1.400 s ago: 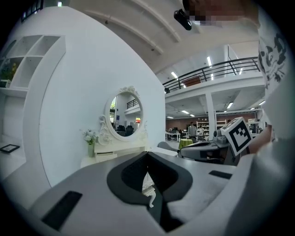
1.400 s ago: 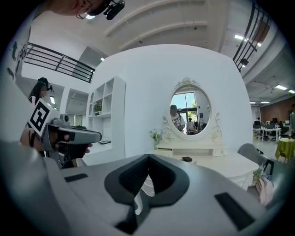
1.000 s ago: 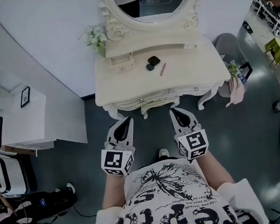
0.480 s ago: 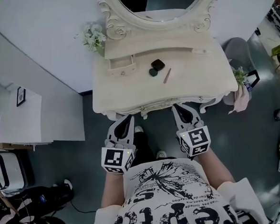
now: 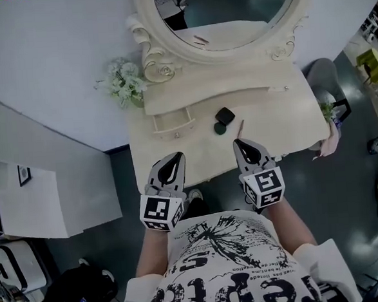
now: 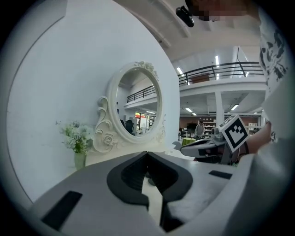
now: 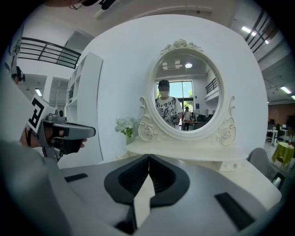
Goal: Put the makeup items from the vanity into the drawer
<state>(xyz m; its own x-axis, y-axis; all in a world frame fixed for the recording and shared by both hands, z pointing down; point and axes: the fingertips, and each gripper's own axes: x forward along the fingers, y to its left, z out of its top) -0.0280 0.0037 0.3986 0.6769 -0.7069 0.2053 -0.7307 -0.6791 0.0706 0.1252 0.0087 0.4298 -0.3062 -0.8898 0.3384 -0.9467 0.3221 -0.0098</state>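
Note:
On the cream vanity (image 5: 284, 124) lie a black square compact (image 5: 224, 116), a small round dark item (image 5: 220, 129) and a thin pencil (image 5: 240, 128). A small drawer (image 5: 173, 122) stands pulled out under the raised shelf at the left. My left gripper (image 5: 177, 156) is shut and empty over the vanity's front edge, below the drawer. The right gripper (image 5: 240, 143) is also shut and empty, just short of the pencil. In the left gripper view the jaws (image 6: 147, 153) meet with nothing between them. The right gripper view shows the same (image 7: 148, 156).
An oval mirror (image 5: 231, 8) in a carved frame rises behind the vanity. A vase of white flowers (image 5: 123, 82) stands at its back left corner. A grey chair (image 5: 325, 73) is at the right and a white cabinet (image 5: 24, 191) at the left.
Both grippers have moved forward together, from in front of the vanity over the floor to above its front edge. The makeup items lie where they were.

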